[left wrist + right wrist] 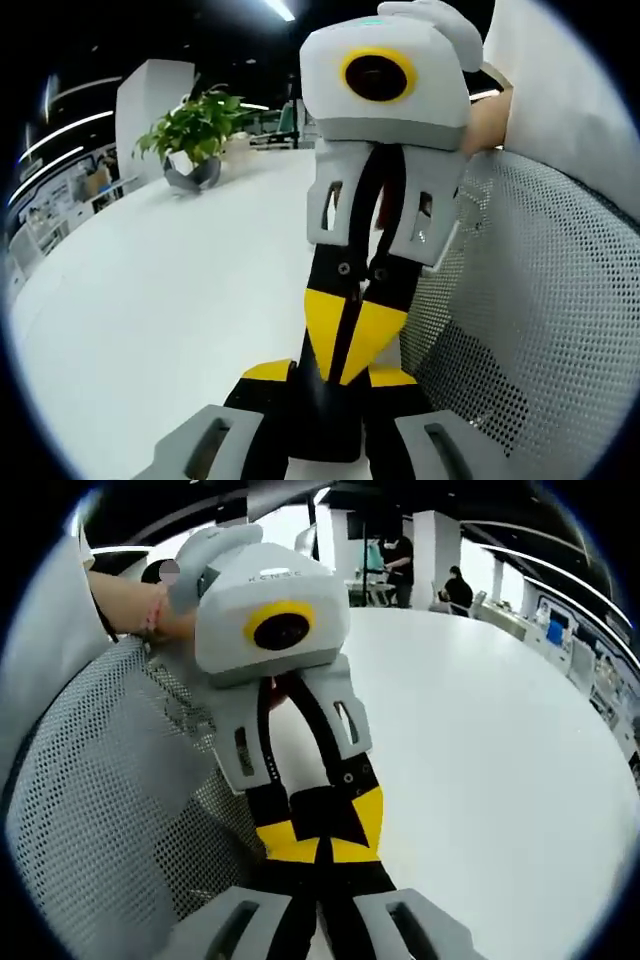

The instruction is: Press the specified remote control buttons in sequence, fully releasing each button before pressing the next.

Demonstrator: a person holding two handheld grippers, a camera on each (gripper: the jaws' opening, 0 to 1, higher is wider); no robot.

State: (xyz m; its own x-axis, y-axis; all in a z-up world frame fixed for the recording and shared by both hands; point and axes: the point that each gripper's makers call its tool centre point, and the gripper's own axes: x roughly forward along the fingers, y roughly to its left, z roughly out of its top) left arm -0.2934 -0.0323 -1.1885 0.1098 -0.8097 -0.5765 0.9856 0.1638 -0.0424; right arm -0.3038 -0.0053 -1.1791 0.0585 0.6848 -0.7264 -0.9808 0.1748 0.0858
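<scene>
My two grippers point at each other over a white table [150,300]. In the left gripper view the right gripper [345,375] comes down from the top, its black and yellow fingers [325,325] drawn together to a point. That point overlaps my left gripper [335,395], whose jaws look closed at the bottom. In the right gripper view the left gripper [320,830] reaches down to my right gripper [320,880], whose jaws also meet. A hand [125,605] holds the left gripper. Nothing is held in either.
A grey mesh chair back [540,300] [90,810] stands close beside both grippers. A potted plant [195,135] sits at the table's far side. People [400,565] stand and sit beyond the table's far side [500,730].
</scene>
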